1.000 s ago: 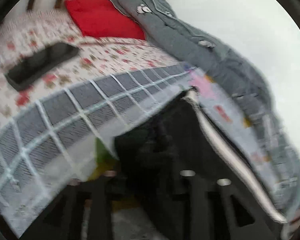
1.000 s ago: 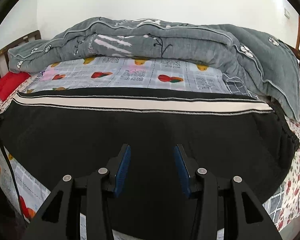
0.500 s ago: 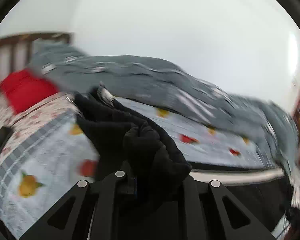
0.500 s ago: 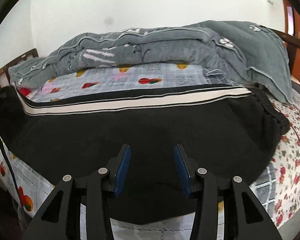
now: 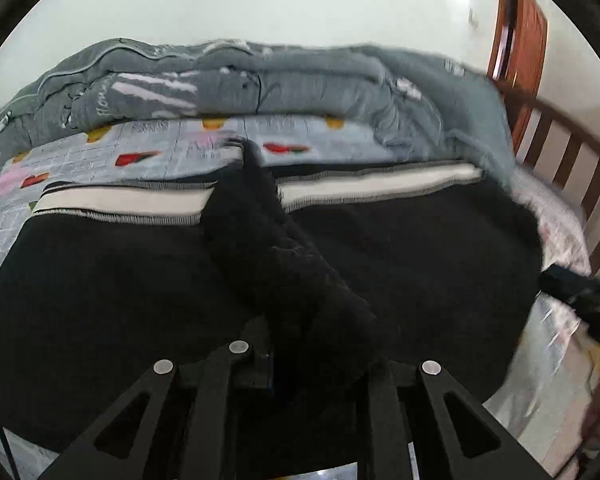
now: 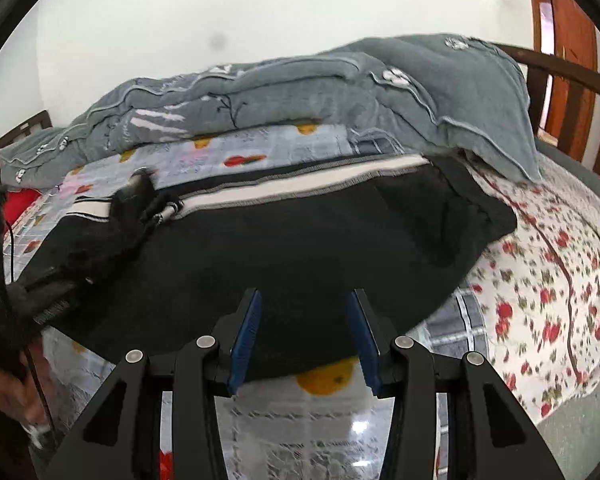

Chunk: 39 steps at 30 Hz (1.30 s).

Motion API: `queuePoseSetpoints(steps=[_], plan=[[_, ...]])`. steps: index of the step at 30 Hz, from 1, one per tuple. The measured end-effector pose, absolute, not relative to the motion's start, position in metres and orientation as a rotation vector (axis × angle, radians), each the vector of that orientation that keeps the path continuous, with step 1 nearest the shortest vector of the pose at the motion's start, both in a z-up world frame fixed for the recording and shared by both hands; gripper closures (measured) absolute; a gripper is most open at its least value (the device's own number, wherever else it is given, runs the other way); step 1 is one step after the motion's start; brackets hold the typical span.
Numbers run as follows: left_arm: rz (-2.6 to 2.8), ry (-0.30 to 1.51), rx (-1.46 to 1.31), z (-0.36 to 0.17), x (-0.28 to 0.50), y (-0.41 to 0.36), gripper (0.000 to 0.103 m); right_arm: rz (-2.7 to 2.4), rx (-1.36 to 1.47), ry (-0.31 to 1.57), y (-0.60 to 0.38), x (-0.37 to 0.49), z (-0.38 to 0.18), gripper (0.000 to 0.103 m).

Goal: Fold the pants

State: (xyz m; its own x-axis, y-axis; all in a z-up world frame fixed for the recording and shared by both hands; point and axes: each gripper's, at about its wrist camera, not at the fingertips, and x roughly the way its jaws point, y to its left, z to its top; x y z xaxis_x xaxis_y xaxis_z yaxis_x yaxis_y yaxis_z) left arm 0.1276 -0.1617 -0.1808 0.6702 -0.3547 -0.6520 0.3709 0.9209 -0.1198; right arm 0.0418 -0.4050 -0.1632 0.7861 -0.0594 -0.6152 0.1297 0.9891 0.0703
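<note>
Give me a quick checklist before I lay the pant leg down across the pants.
1. Left gripper has the leg: ok, black cloth bunched between its jaws.
2. Right gripper free: ok, jaws open, nothing between them.
3. Pants flat on the bed: ok, spread out with the white stripe along the far edge.
4. Leg crosses the stripe: ok.
5. Quilt off the pants: not ok, its corner overlaps the waist end.
6. Leg's cuff lined up: cannot tell.
</note>
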Motion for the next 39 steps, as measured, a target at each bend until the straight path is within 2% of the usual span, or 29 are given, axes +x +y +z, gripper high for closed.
queuePoseSetpoints(steps=[3,5,7,9,13,20,23,25,26,35,39], plan=[[-0.483,0.746,0.015,-0.178,0.120,-0.145,0.082,-0.092,0.126,0.668,-0.405,0.039,-0.166,0.058],[-0.540,0.749,-0.050,-0.169,0.117,-0.122,0.057,-0.073,0.136,0.662,-0.399,0.037,-0.167,0.058],[-0.543,0.700,-0.103,-0.163,0.105,-0.096,0.041,-0.037,0.153,0.661,-0.389,0.041,-0.166,0.058],[-0.503,0.636,-0.105,-0.156,0.095,-0.067,0.034,0.017,0.183,0.655,-0.378,0.048,-0.165,0.058],[-0.330,0.584,-0.061,-0.154,0.082,-0.007,0.033,0.158,0.280,0.668,-0.350,0.069,-0.165,0.054],[-0.194,0.664,-0.059,-0.186,0.061,0.074,0.032,0.290,0.417,0.761,-0.305,0.113,-0.188,0.053],[-0.179,0.684,-0.035,-0.197,0.058,0.080,0.032,0.282,0.433,0.757,-0.296,0.117,-0.195,0.050],[-0.167,0.670,-0.012,-0.198,0.059,0.076,0.032,0.283,0.422,0.740,-0.290,0.117,-0.191,0.061],[-0.165,0.666,-0.012,-0.197,0.060,0.077,0.032,0.299,0.424,0.738,-0.287,0.117,-0.189,0.062],[-0.111,0.668,0.041,-0.202,0.082,0.060,0.030,0.259,0.310,0.808,-0.269,0.127,-0.198,0.059],[-0.145,0.631,-0.096,-0.195,0.081,0.073,0.030,0.235,0.317,0.813,-0.265,0.136,-0.204,0.057]])
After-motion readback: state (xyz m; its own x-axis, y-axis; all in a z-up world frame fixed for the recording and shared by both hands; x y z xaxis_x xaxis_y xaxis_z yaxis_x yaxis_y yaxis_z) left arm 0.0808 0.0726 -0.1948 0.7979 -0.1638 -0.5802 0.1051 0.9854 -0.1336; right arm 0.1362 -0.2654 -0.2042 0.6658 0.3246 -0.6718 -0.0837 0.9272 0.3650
